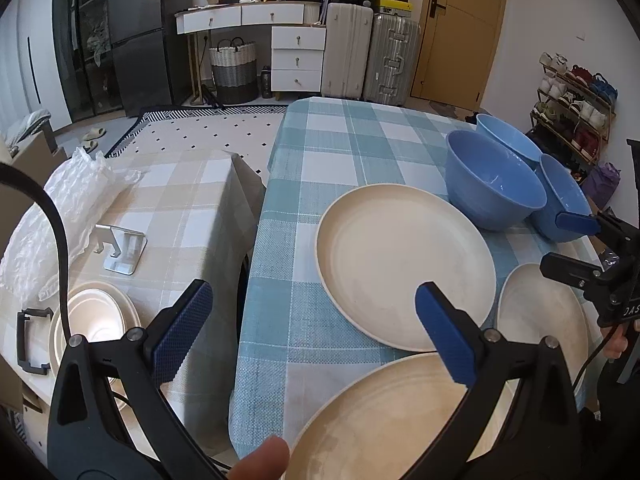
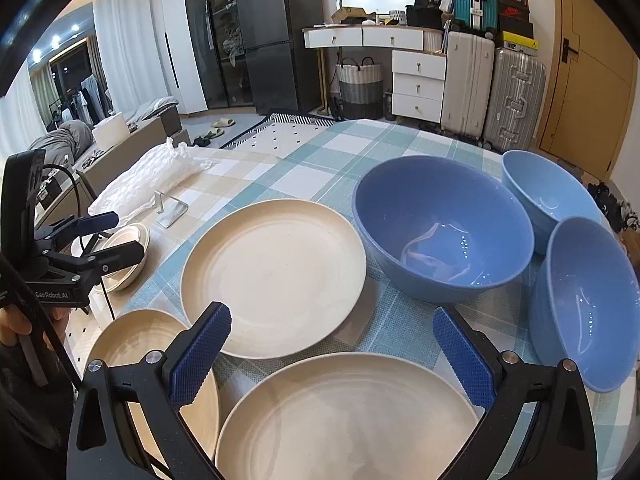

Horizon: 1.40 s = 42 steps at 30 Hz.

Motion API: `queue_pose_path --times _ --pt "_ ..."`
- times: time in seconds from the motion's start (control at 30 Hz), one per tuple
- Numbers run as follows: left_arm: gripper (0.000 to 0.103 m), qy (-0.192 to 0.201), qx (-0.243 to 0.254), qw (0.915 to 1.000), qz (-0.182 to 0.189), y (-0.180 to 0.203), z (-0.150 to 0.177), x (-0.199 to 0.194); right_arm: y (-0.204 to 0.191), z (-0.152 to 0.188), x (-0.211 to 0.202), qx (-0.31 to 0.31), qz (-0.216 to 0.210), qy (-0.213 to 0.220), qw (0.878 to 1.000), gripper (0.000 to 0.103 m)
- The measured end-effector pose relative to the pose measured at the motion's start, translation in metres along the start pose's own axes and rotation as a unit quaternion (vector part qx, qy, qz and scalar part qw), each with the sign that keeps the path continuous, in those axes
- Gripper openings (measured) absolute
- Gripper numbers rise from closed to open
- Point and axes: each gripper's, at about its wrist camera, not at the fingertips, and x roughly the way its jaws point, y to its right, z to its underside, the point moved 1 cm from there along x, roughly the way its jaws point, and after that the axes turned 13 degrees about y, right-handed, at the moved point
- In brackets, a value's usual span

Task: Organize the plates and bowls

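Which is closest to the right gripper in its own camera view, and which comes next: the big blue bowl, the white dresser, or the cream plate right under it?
From the right gripper:
1. Near plate, directly below the fingers at the table's front edge.
2. Big blue bowl, farther back on the table, slightly right.
3. White dresser, across the room against the far wall.

In the right wrist view, the near plate [image 2: 344, 420] runs off the bottom edge, its rim partly behind gripper fingers. The small plate [image 2: 132, 344] at near left is half covered. The right bowl [image 2: 588, 304] meets the frame's edge.
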Motion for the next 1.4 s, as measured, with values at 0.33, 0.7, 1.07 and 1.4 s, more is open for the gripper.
queue_pose_path --times 0.33,0.7,1.07,1.4 --pt "0.101 -0.047 -0.001 0.9988 0.014 -0.008 0.003 0.044 0.006 -0.003 0.028 0.016 -0.007 -0.054 0.998 0.103" --pt "0.099 -0.089 -0.010 0.9955 0.030 -0.007 0.004 0.080 0.012 0.002 0.059 0.048 -0.023 -0.099 0.994 0.101" --pt "0.089 -0.114 -0.018 0.9926 0.039 -0.004 0.008 0.111 0.010 0.006 0.082 0.056 -0.021 -0.122 0.991 0.087" --pt "0.068 -0.125 -0.012 0.9912 0.043 0.000 0.012 0.122 0.007 0.009 0.096 0.045 -0.012 -0.133 0.990 0.072"
